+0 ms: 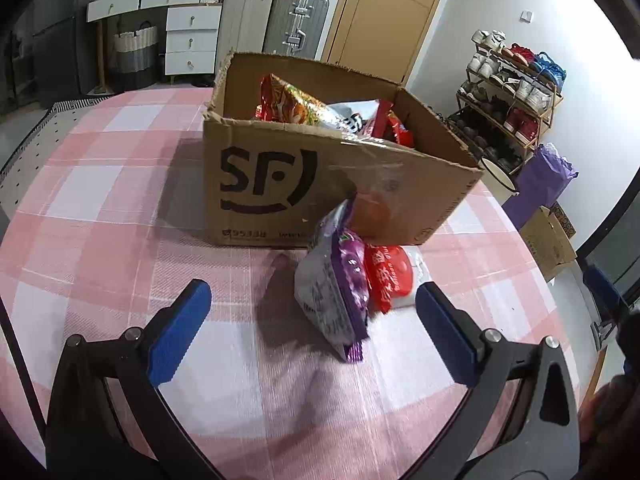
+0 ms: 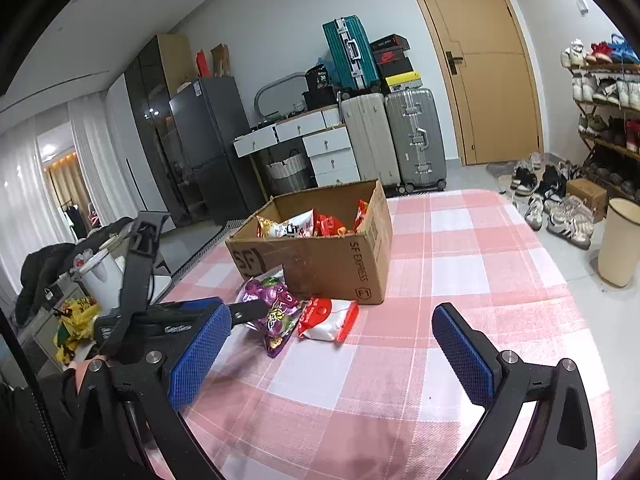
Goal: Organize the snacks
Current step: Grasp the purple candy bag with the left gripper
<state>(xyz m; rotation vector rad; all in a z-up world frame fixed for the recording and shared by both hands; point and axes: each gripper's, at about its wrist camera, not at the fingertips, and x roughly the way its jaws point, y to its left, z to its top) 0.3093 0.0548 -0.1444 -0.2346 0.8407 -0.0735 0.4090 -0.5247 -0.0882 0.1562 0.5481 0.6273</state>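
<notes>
From the left wrist, one cardboard box [image 1: 320, 176] is sitting on the pink checked tablecloth [image 1: 120, 208] with several snack bags inside, while two packets are lying outside it: a purple packet [image 1: 332, 284] leaning against the box front and a red-and-white packet [image 1: 390, 276] touching it, both just ahead of the left gripper [image 1: 312, 332], whose jaws are standing spread and empty. From the right wrist, the same box [image 2: 320, 256] and two packets, purple [image 2: 274, 312] and red-and-white [image 2: 330, 318], are lying ahead and left of the right gripper [image 2: 332, 348], its jaws likewise gaping and holding nothing.

One box [image 1: 320, 184] on the table [image 1: 120, 208]. Two snack packs just in front of the box: one purple [image 1: 334, 292], one red-and-white [image 1: 390, 278]. Several more packs inside the box, number unclear. Two grippers.
</notes>
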